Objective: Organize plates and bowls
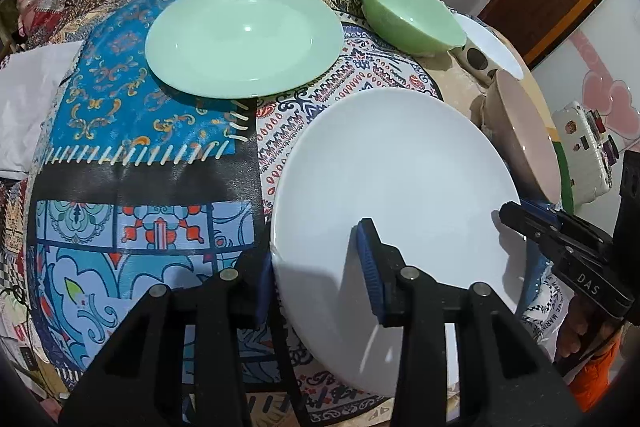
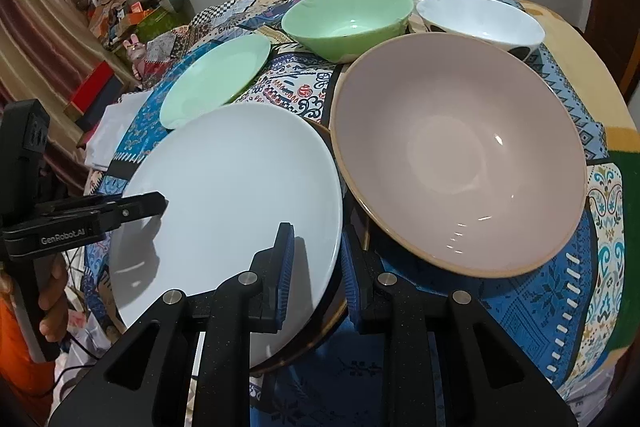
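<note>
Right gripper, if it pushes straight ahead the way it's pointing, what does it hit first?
Probably the pink bowl, just beyond the white plate that the right gripper straddles; depth is uncertain.

Nearest you on the patchwork-cloth surface [image 1: 132,195] lies the large white round plate [image 1: 396,167]. Your left gripper [image 1: 316,263] straddles its left rim, one pad above and one at the edge; your right gripper [image 2: 316,267] straddles its right rim the same way. The plate's right edge sits over a dark-rimmed dish [image 2: 320,331] beneath it. Just right of the plate, touching or nearly so, stands the wide pink ceramic bowl [image 2: 460,155]. Behind the plate and to its left lies the pale green round plate [image 1: 244,35], apart from it. Behind the pink bowl stand the green bowl [image 2: 348,19] and, right of that, the white spotted bowl [image 2: 480,23], close together.
</note>
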A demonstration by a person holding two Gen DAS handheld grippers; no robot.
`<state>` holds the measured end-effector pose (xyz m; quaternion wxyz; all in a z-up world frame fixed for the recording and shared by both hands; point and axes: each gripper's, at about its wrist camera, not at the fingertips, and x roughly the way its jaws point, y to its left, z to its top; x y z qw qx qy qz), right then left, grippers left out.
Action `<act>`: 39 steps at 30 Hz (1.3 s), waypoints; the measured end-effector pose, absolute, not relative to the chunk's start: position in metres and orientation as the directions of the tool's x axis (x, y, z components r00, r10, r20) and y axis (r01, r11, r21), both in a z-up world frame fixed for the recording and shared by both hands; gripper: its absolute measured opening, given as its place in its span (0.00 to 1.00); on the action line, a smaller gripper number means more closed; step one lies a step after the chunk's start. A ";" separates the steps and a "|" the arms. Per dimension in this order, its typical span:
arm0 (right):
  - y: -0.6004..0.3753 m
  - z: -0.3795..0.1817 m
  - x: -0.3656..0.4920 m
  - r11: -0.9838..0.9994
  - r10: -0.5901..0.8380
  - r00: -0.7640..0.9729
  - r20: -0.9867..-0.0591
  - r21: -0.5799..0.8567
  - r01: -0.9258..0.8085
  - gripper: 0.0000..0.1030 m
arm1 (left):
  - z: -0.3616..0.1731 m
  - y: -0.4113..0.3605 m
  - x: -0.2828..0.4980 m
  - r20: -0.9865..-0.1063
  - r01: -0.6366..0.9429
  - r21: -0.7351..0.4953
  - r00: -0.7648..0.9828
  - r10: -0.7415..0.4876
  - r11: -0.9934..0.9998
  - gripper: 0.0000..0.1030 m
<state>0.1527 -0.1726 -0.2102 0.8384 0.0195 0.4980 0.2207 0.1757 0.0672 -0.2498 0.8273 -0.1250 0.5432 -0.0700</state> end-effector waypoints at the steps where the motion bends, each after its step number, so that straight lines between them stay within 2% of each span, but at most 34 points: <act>1: -0.173 -0.210 0.152 0.902 0.389 0.408 -0.826 0.253 -0.349 0.21 | -0.250 0.067 0.176 -0.880 -0.021 -0.287 0.400 -0.255 0.958 0.38; 27: -0.179 -0.199 0.143 0.916 0.355 0.455 -0.817 0.205 -0.346 0.23 | -0.254 0.051 0.190 -0.890 0.005 -0.206 0.415 -0.189 0.979 0.39; 33: -0.175 -0.191 0.140 0.913 0.349 0.473 -0.809 0.181 -0.365 0.23 | -0.236 0.063 0.182 -0.871 -0.004 -0.190 0.463 -0.166 0.982 0.39; 35: -0.172 -0.186 0.140 0.909 0.355 0.483 -0.801 0.175 -0.378 0.23 | -0.227 0.070 0.180 -0.861 -0.018 -0.188 0.484 -0.156 0.982 0.40; 39: -0.162 -0.172 0.142 0.898 0.372 0.511 -0.775 0.161 -0.410 0.24 | -0.204 0.086 0.174 -0.828 -0.049 -0.167 0.549 -0.113 0.985 0.50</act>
